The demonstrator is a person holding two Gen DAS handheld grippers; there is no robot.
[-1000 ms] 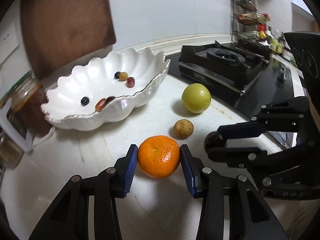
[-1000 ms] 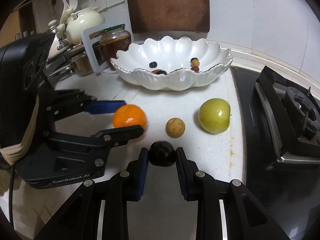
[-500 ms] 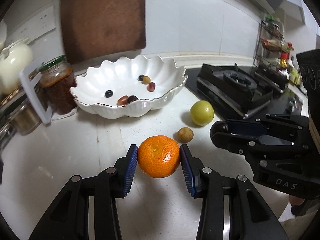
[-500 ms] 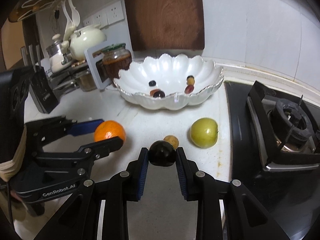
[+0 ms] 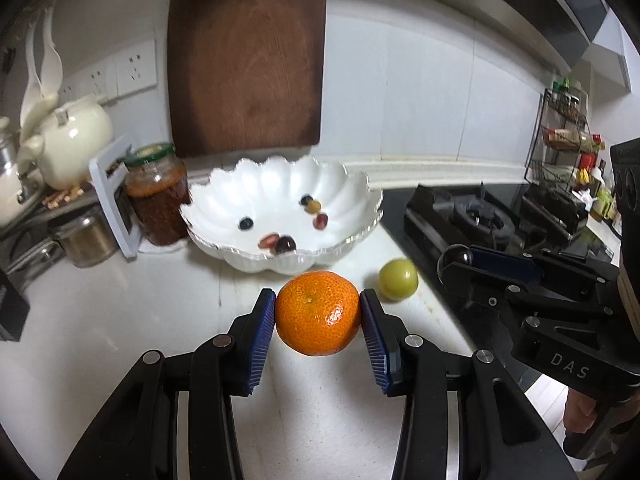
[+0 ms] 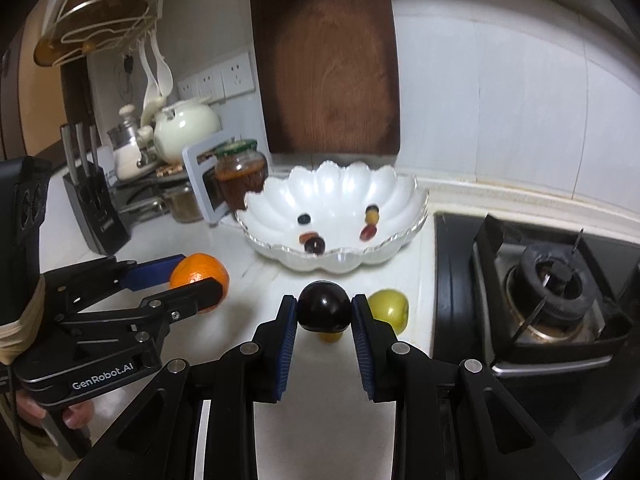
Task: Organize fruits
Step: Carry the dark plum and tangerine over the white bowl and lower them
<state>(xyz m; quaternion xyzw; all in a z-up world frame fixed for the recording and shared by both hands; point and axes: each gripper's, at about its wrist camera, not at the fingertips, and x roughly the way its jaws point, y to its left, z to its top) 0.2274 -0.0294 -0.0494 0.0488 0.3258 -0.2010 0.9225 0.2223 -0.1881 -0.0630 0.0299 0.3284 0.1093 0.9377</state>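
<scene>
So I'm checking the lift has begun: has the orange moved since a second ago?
Yes. The orange, held in the left tongs, has risen off the counter, up and toward the white bowl; it now overlaps the bowl's front rim.

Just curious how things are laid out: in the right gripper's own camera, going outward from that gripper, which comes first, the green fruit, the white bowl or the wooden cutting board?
1. Green fruit, on the counter just right of the gripper's tip.
2. White bowl, farther back, centre.
3. Wooden cutting board, against the wall behind it.
</scene>
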